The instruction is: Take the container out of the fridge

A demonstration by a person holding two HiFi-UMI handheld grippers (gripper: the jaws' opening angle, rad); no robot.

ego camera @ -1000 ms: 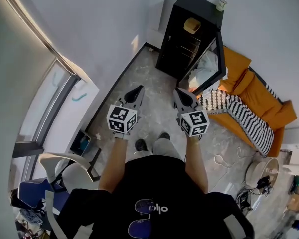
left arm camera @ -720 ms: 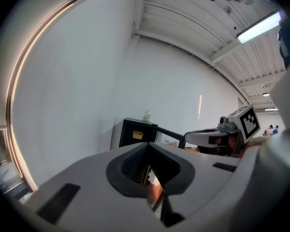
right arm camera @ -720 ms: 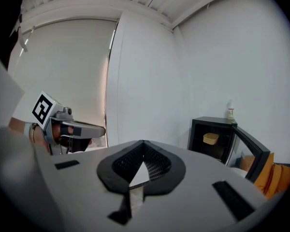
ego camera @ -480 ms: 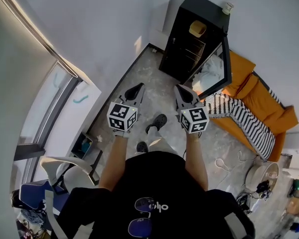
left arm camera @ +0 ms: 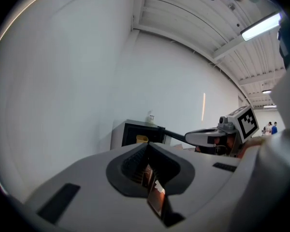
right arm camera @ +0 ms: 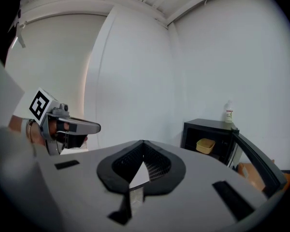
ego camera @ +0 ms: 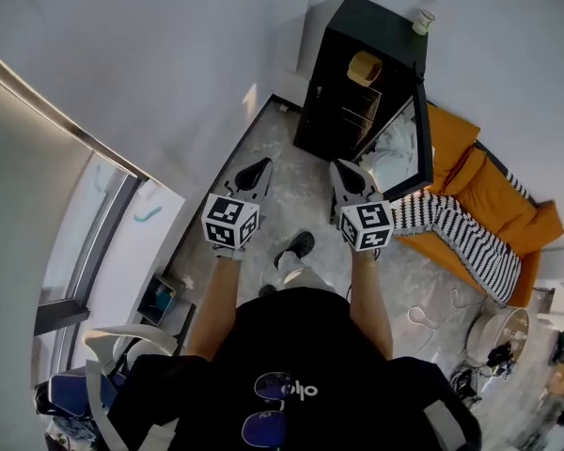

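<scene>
Left gripper (ego camera: 259, 169) and right gripper (ego camera: 342, 170) are hanging clenched and empty at frame centre. Yellow container (ego camera: 364, 67) is sitting inside open fridge (ego camera: 321, 106), upper right.

fridge (ego camera: 327, 101) black, upper centre of head view; container (ego camera: 364, 67) in it yellow; bottle (ego camera: 420, 20) on top whitish
sofa (ego camera: 493, 191) orange, right side; throw (ego camera: 456, 228) over it black-white stripes
floor (ego camera: 273, 195) grey, mottled stone pattern; wall (ego camera: 169, 64) plain white
left gripper (ego camera: 261, 165), right gripper (ego camera: 338, 167): light grey shells, black pads
marker cube (ego camera: 230, 222) on each: white, black square pattern
person's top (ego camera: 291, 346) black; shoe (ego camera: 301, 245) black
chair (ego camera: 122, 332) white, lower left; blue seat (ego camera: 61, 388) just below it
</scene>
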